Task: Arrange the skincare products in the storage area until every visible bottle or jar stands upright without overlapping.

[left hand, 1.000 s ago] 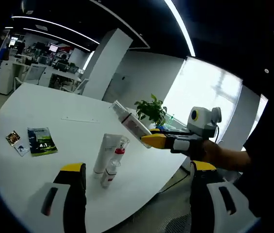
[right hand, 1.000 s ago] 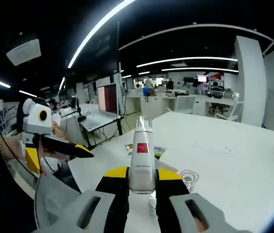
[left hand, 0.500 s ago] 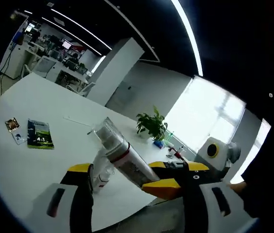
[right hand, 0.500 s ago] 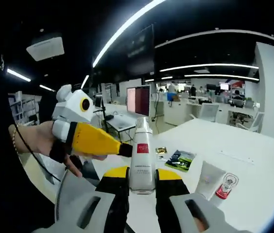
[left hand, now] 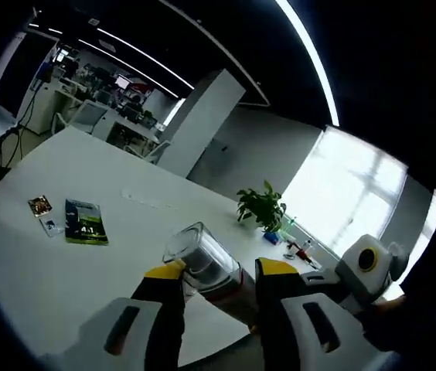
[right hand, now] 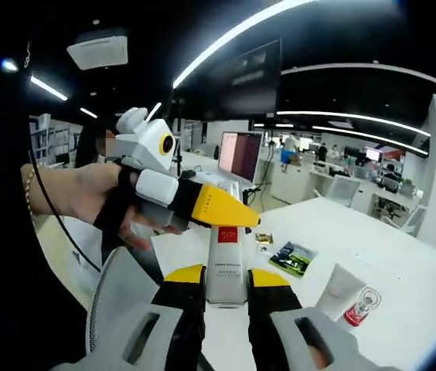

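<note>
- Open-plan office behind, ceiling light strips overhead, round white surface (left hand: 63, 270) ahead of both sets of jaws.
- Right gripper (right hand: 226, 284) clenched on a white bottle (right hand: 226, 263) with a red label, held low on the body, bottle pointing straight ahead between the jaws, up off the surface.
- Left gripper (left hand: 216, 280) brought in around the same bottle near its clear cap (left hand: 195, 249); yellow tips lie to either side of the neck, but cannot tell whether closed on it or merely bracketing it.
- Seen from the right gripper view, left gripper (right hand: 202, 205) crosses in from the left, held by a hand (right hand: 94, 193), its yellow tip hard against the bottle's top.
- Probably a two-handed hold: one grip low, one high, to steady or turn the bottle before standing it upright.
- Ahead and right of the right jaws: a white tube (right hand: 339, 287) and a small red-capped bottle (right hand: 361, 303), both lying flat, touching or nearly so; both not yet stood up.
- Just beyond the bottle: a green booklet (right hand: 293, 257) and a small sachet (right hand: 263, 239); same booklet (left hand: 86, 223) and a second sachet (left hand: 40, 205) left of the left jaws.
- Potted plant (left hand: 262, 209) far beyond the left jaws, well apart from the work.
- Lying tube and red-capped bottle take up the space to the right; bare surface around them looks the safer spot for setting down.
</note>
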